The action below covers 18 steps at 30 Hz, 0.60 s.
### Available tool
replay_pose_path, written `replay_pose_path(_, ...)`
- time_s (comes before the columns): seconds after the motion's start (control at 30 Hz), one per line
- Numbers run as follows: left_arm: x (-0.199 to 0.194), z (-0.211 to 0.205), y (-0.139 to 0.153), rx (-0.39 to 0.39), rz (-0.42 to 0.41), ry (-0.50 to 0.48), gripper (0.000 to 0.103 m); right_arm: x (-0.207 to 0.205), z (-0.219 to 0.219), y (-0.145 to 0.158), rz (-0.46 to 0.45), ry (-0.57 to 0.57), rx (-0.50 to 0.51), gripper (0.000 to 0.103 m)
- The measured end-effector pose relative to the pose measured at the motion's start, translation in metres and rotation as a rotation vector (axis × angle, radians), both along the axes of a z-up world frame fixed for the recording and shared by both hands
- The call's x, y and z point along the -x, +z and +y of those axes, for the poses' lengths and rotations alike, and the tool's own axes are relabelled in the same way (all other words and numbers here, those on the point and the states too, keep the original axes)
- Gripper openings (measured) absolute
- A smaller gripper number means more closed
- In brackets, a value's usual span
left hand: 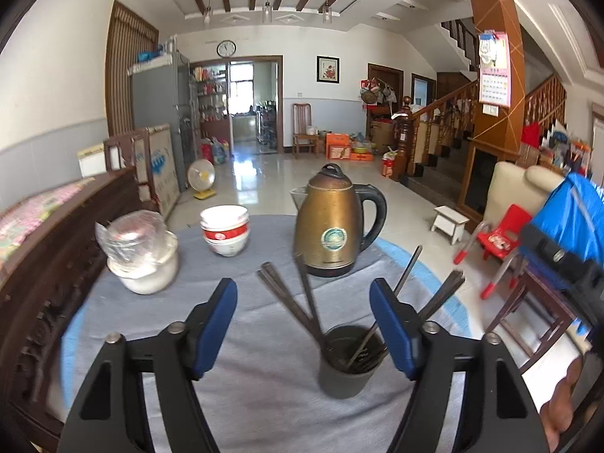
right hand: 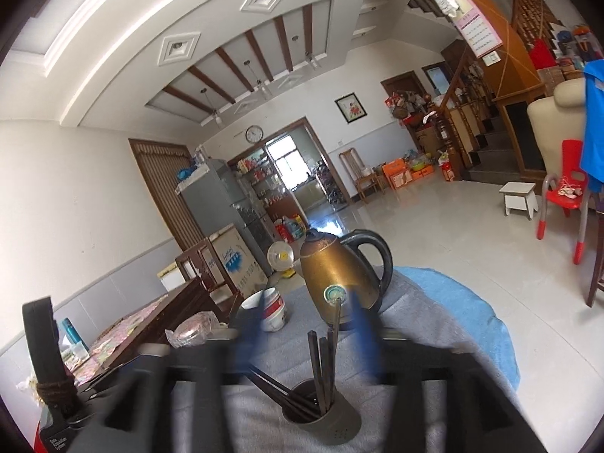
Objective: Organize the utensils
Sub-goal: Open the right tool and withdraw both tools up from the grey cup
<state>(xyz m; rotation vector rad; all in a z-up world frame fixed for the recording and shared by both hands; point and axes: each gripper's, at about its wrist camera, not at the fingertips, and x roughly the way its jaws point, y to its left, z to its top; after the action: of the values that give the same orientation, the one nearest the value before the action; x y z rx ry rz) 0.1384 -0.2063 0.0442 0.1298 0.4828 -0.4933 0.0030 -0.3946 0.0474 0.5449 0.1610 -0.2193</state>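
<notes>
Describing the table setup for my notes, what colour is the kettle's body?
Brassy gold, with a black handle; the kettle shows best in the left wrist view.

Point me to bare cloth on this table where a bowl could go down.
Free: the grey cloth left of the holder, below the jar; also the strip between the jar and the chopsticks. Crowded: the far side, with the bowls and the kettle, and around the holder, where chopsticks fan out.

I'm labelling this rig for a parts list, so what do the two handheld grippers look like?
The left gripper has angular black fingers with triangular cut-outs, silver pivot pins and blue pads. The right gripper, blurred in its own view, shows the same black frame and blue pads. The person wears a bright blue sleeve.
</notes>
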Motion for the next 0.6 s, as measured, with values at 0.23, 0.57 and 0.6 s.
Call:
replay_pose_path(0.23,0.029,0.022,0.001,-0.123,-0.033,0.061,0.092,0.032,0.012,0.002,0.018,-0.052,0.054,0.071)
replay_pose_path(0.57,0.066,0.064,0.011,-0.163,-0.053,0.163,0.096,0.068,0.038,0.008,0.069,-0.037,0.102,0.071)
replay_pose_path(0.6,0.068,0.067,0.012,-0.163,-0.057,0.171,0.096,0.072,0.041,0.008,0.071,-0.033,0.108,0.071)
